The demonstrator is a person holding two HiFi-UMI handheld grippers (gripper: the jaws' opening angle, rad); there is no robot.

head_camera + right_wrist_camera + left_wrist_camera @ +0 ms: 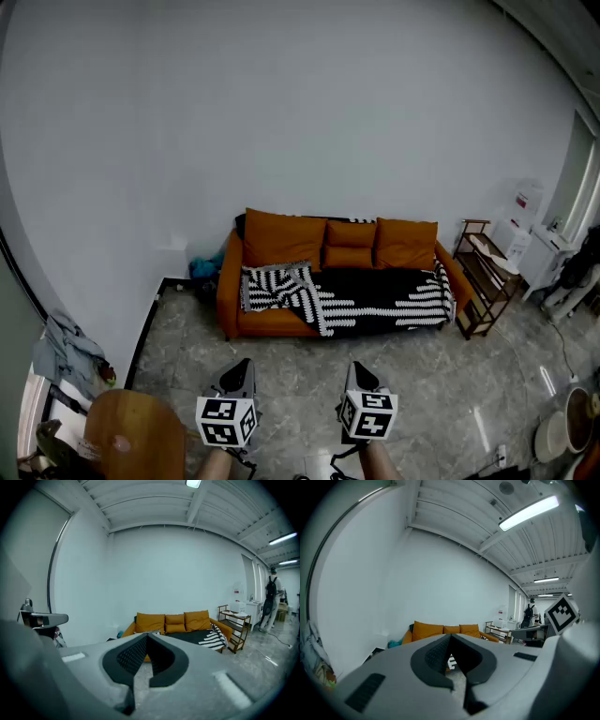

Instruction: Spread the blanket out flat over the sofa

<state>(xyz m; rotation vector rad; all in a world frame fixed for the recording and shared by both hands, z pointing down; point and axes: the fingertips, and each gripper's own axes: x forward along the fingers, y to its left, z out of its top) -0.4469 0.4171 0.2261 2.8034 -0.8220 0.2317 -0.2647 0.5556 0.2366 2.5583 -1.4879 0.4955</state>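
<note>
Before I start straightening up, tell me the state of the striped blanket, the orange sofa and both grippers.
Black-and-white striped blanket: lying on the seat, flat toward the right, rumpled at the left end.
Orange fabric sofa: seat mostly covered, back cushions upright.
Left gripper: shut, empty.
Right gripper: shut, empty.

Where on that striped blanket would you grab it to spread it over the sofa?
Probably the rumpled folds at the left end of the blanket, as the head view shows it, coming from the front of the sofa. That heap offers loose cloth to pinch, the rest lies flat, and the wall blocks the rear.
</note>
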